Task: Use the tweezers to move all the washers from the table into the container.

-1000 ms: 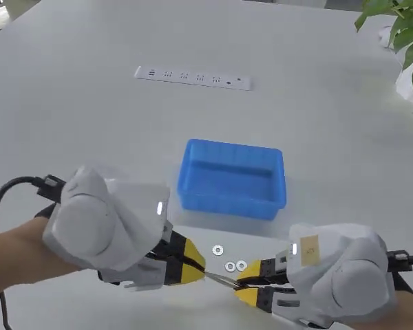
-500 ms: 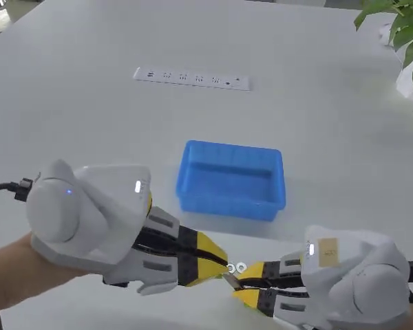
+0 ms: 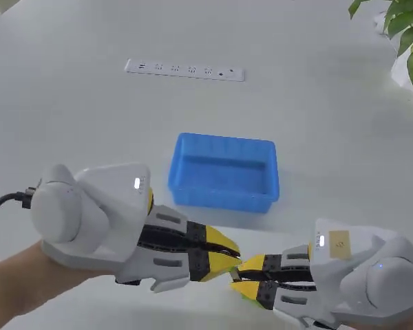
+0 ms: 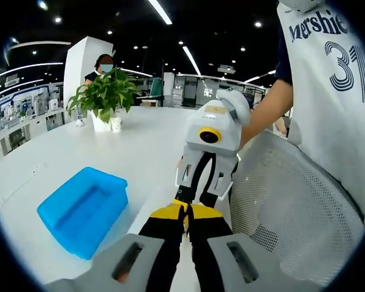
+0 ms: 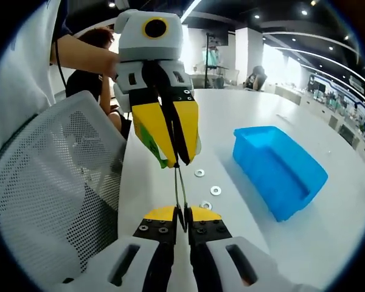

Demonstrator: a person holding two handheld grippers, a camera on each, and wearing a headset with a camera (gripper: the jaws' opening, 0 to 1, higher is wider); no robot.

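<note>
The tweezers (image 5: 178, 185) are two thin metal arms spanning the gap between both grippers. My right gripper (image 5: 182, 213) is shut on their near end and my left gripper (image 5: 175, 159) is shut on their far end. In the head view the left gripper (image 3: 233, 253) and right gripper (image 3: 235, 278) meet tip to tip in front of the blue container (image 3: 224, 172), hiding the table below them. Three silver washers (image 5: 215, 190) lie on the white table beside the tweezers, short of the container (image 5: 280, 167). In the left gripper view my left gripper (image 4: 187, 210) faces the container (image 4: 82, 207) at its left.
A white power strip (image 3: 184, 69) lies at the far side of the table. A potted plant (image 3: 399, 27) stands at the far right corner. A mesh chair back (image 5: 48, 170) is close behind the grippers, near the table's front edge.
My left gripper has moved right, toward the right gripper, and now covers the washers in the head view. The head camera has shifted a little.
</note>
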